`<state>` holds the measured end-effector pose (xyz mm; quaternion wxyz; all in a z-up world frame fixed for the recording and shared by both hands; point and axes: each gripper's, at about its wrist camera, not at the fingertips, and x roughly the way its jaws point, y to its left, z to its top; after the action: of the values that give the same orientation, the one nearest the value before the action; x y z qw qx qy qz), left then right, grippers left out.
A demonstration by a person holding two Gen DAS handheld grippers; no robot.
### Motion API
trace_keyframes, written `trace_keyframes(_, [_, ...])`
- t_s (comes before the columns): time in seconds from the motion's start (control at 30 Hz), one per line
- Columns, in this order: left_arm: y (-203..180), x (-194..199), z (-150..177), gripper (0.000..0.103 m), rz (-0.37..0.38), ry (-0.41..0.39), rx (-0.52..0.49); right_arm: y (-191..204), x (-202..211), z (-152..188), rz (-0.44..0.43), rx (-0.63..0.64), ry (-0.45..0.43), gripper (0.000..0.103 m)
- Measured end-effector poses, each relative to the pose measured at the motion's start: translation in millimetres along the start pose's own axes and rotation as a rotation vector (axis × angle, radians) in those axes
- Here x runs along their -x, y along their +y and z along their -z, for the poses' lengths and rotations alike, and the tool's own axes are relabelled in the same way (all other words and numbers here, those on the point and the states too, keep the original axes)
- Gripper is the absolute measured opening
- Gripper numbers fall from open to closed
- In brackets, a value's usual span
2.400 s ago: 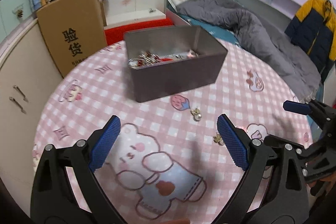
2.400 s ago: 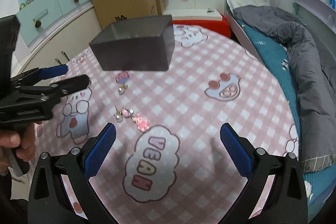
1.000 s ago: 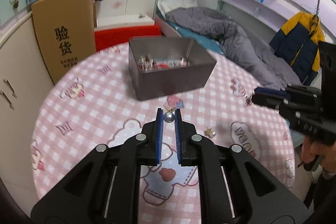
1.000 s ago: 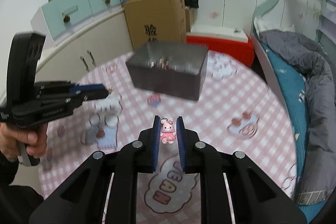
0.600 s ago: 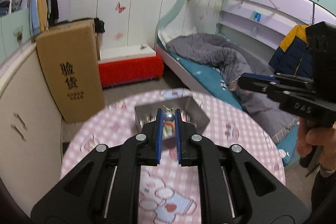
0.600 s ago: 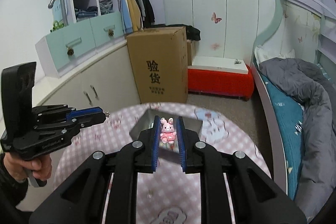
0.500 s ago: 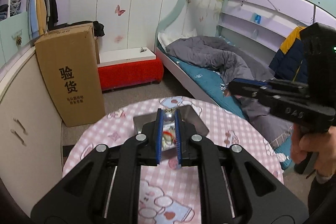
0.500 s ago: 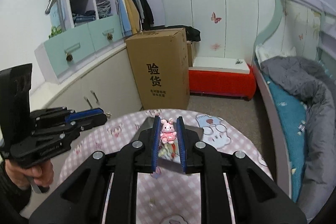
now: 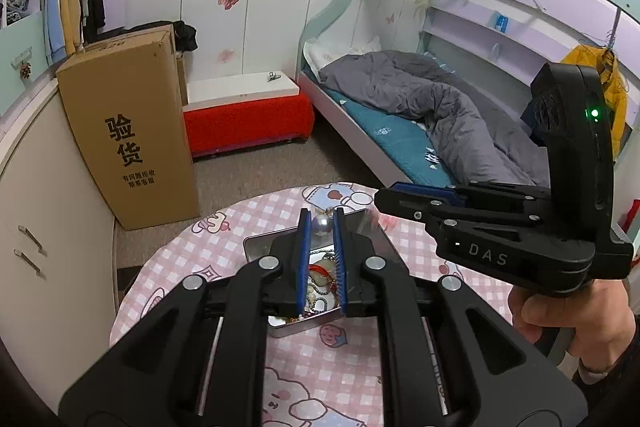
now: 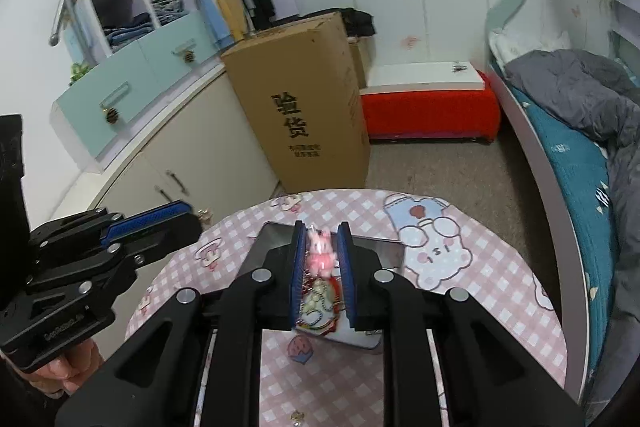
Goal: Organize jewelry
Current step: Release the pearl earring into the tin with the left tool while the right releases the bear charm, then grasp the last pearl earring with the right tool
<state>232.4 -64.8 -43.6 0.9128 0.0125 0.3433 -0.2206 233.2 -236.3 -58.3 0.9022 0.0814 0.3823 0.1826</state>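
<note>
My left gripper (image 9: 320,217) is shut on a pearl earring (image 9: 322,225) and hangs above the open grey tin box (image 9: 256,247), which holds several pieces of jewelry. In the right wrist view my right gripper (image 10: 321,227) is over the same box (image 10: 384,251). Its jaws are opening, and a pink bunny charm (image 10: 320,253), blurred, sits loose between the pads with a gap on each side. Each gripper shows in the other's view: the right gripper (image 9: 386,195) to the right, the left gripper (image 10: 188,215) to the left, both held by hands.
The box stands on a round table with a pink checked cloth (image 9: 200,259). Beyond it are a tall cardboard carton (image 9: 128,131), a red bench (image 9: 248,123), a bed with a grey duvet (image 9: 440,99) and cream cabinets (image 10: 192,163).
Both grippers have risen and come over the box. The right jaws have parted, and the bunny charm is no longer pinched. The left still grips the pearl earring.
</note>
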Motion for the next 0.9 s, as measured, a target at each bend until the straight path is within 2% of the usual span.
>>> trace_keyframes(0.03, [0,-4,-1,0.023,-0.022,0.022,-0.001,-4,1,0,0.009,-0.027,-0.001,0.080])
trace_keyframes(0.07, [1,-6,-2,0.033,-0.042,0.039,0.000,-8,1,-2,0.023,-0.044,-0.009,0.093])
trace_keyframes(0.1, [3,-4,-3,0.064,-0.065,0.039,0.011,-12,5,-1,0.042,-0.065,-0.031,0.095])
trace_keyframes(0.17, [7,8,-3,0.096,-0.086,-0.026,0.026,-18,10,-2,0.005,-0.107,-0.036,0.095])
trace_keyframes(0.2, [8,13,-3,0.097,-0.104,-0.053,0.024,-20,14,-1,0.016,-0.119,-0.043,0.095])
trace_keyframes(0.37, [11,29,-5,0.097,-0.172,-0.084,0.012,-25,26,-5,0.072,-0.151,-0.071,0.095])
trace_keyframes(0.7, [12,65,5,0.097,-0.166,-0.162,0.043,-16,64,0,0.064,-0.118,-0.147,0.095])
trace_keyframes(0.8, [18,64,15,0.097,-0.186,-0.160,0.061,-12,71,11,0.076,-0.101,-0.148,0.095])
trace_keyframes(0.9, [28,41,27,0.097,-0.211,-0.091,0.103,-10,71,27,0.085,-0.088,-0.137,0.095])
